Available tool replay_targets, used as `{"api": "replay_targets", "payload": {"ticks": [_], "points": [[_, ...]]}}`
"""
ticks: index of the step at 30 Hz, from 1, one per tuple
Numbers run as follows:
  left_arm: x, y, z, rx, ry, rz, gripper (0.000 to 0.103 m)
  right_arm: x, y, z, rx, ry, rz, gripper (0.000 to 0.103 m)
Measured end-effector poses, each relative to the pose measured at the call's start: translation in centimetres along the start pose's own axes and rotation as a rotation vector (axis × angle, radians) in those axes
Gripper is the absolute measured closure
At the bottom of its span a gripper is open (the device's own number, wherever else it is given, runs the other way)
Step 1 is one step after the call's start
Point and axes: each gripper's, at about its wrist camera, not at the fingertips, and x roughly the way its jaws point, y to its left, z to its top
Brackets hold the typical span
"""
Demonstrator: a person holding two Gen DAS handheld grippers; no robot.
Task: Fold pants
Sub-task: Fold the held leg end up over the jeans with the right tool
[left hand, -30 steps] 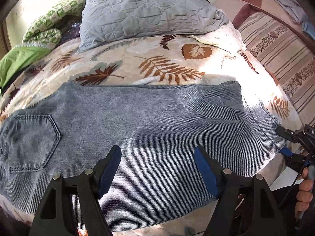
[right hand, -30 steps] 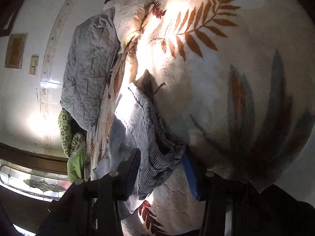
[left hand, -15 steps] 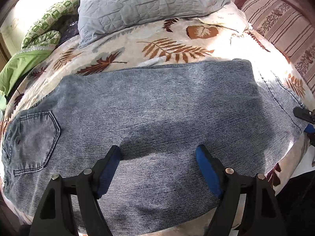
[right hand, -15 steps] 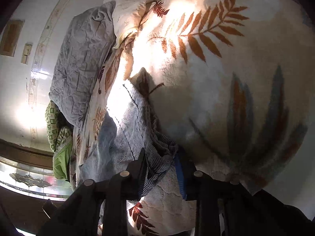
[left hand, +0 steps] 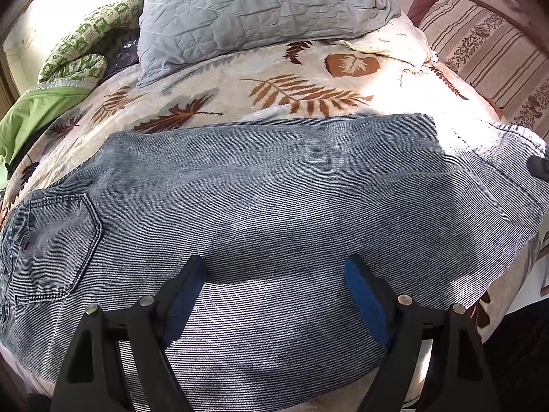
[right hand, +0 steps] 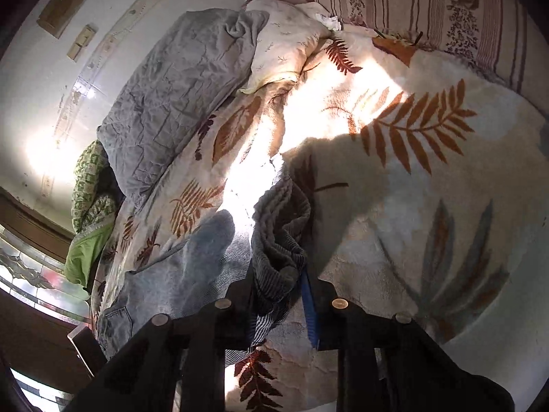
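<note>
At bed's (left hand: 343,65) right edge, right gripper (right hand: 279,295) jaws closing on pants (left hand: 274,189) hem; left gripper (left hand: 274,292) wide open, empty, above the pants.

We see the pants (left hand: 274,185), grey-blue washed denim, lying flat lengthwise across the leaf-print blanket (left hand: 212,82), back pocket (left hand: 56,243) facing up at left, hem end bunched and raised.

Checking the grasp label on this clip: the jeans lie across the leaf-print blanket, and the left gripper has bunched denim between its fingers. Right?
Not quite. It is the right gripper, jaws closing on bunched denim of the jeans, as the right wrist view shows. The left gripper hangs open. The jeans do lie across the leaf-print blanket.
</note>
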Motion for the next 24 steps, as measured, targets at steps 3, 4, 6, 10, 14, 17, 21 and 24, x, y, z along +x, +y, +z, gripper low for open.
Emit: {"api": "replay_targets", "payload": {"ticks": [3,4,6,10,14,17,21,24], "points": [[0.0,0.2,0.0,-0.003,0.001,-0.012,0.019,-0.8,2.0,0.1,-0.053,-0.017,0.024,0.080],[0.0,0.3,0.1,-0.009,0.001,-0.022,0.019,-1.1,2.9,0.0,-0.074,-0.026,0.035,0.080],[-0.2,0.7,0.1,-0.017,0.007,-0.045,0.019,-1.9,5.1,-0.3,-0.125,-0.041,0.068,0.080],[-2.0,4.2,0.5,-0.145,-0.016,-0.098,0.020,-2.6,10.1,-1.7,-0.245,-0.049,0.146,0.080],[-5.6,10.2,0.2,-0.290,-0.116,-0.040,0.020,-2.1,15.5,-4.5,-0.382,-0.023,0.230,0.080],[-7.5,14.7,-0.9,-0.392,-0.150,0.000,0.020,-0.3,18.7,-7.4,-0.469,0.022,0.272,0.080],[-8.6,18.5,-2.5,-0.464,-0.158,0.048,0.020,3.8,21.3,-12.0,-0.566,0.136,0.282,0.080],[-8.5,19.7,-3.0,-0.483,-0.141,0.057,0.020,7.3,21.5,-15.2,-0.617,0.208,0.259,0.077]]}}
